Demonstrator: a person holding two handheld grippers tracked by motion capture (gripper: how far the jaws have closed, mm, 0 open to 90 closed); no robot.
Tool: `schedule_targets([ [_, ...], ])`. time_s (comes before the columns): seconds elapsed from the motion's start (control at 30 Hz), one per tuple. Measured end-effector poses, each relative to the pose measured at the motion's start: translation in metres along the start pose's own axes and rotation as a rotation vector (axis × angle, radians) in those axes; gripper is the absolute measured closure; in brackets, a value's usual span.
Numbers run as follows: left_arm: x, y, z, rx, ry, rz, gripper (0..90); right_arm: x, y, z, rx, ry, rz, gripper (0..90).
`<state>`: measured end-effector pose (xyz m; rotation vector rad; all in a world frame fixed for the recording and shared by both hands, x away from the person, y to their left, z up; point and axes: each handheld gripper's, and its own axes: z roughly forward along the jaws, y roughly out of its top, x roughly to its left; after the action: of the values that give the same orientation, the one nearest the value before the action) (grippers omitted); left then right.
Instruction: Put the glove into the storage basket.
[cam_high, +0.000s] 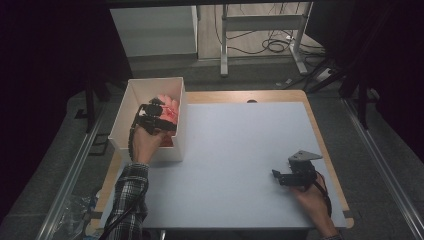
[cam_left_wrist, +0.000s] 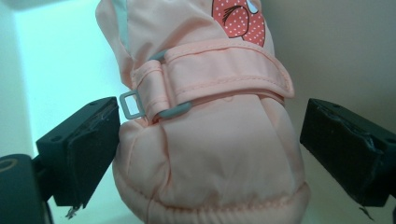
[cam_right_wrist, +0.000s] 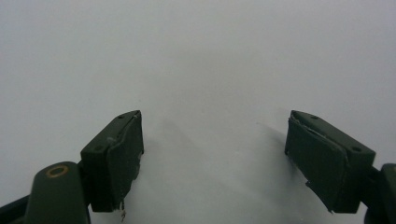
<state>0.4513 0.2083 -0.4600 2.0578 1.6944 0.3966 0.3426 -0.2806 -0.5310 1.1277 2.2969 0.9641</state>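
A pale pink padded mitten (cam_high: 169, 106) lies inside a white open-topped box (cam_high: 155, 81) at the table's back left. In the left gripper view the mitten (cam_left_wrist: 210, 154) has a strap with a grey buckle and a red dotted patch. My left gripper (cam_high: 159, 114) reaches down into the box and is open, its jaws (cam_left_wrist: 210, 112) spread on either side of the mitten. The left pad (cam_left_wrist: 91, 149) rests at the fabric's edge. My right gripper (cam_high: 276, 176) hovers low over the front right of the white mat (cam_high: 230, 145), open with nothing between its fingers (cam_right_wrist: 215, 126).
The mat covers a wooden tabletop (cam_high: 320, 135) whose edge shows at the right and back. The box walls (cam_left_wrist: 51, 60) stand close around my left gripper. Behind the table are a desk frame (cam_high: 223, 45) and cables (cam_high: 277, 45) on the floor.
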Motion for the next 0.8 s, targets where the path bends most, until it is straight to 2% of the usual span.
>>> schedule_targets([
  [0.17, 0.003, -0.003, -0.006, -0.018, -0.02, 0.0, 6.0, 0.0, 0.0, 0.0, 0.0, 0.0, 0.0, 19.8],
  [0.3, 0.007, -0.004, -0.01, -0.033, -0.04, -0.025, 5.8, 0.0, 0.0, 0.0, 0.0, 0.0, 0.0, 19.7],
  [0.37, 0.008, -0.006, -0.013, -0.047, -0.064, -0.032, 5.2, 0.0, 0.0, 0.0, 0.0, -0.001, 0.0, 19.7],
  [0.8, 0.009, -0.012, -0.027, -0.074, -0.108, -0.01, 2.9, 0.0, 0.0, 0.0, 0.0, -0.001, 0.0, 19.7],
])
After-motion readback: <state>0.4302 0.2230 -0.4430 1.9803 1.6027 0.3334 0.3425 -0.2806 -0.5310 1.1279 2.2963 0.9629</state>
